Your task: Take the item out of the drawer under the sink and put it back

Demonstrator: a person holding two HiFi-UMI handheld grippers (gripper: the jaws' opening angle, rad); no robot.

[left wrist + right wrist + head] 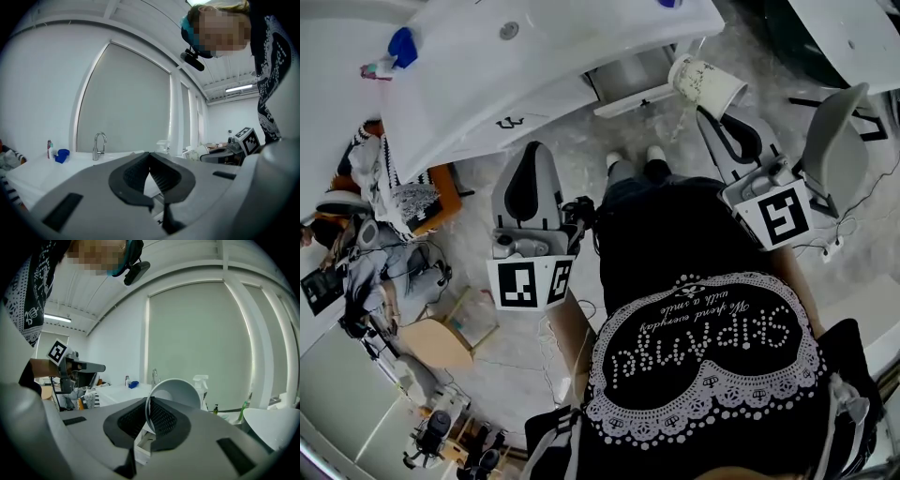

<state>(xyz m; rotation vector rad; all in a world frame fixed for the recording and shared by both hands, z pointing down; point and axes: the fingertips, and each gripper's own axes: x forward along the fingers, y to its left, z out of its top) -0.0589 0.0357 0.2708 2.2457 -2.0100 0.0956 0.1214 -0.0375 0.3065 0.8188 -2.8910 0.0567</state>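
**Right gripper holds a cup by the open drawer under the sink**

The right gripper has its jaws clamped on a white cup. In the right gripper view the thin wall of the cup stands between the two black pads, near the rim, and the right gripper is closed on it. The cup is tilted, not upright, and has small dark speckles on the outside. It is in the air, not inside the drawer.

From the head view the cup hangs just beside the right end of the open drawer, which sticks out below the front edge of the white sink counter.

The left gripper is well apart from the cup – it is in front of the counter, to the left of the person's legs. Its jaws are together with nothing between them, as the left gripper view shows.

On the counter stand a metal faucet and, near the left edge, a blue thing. A white spray bottle shows behind the cup in the right gripper view.
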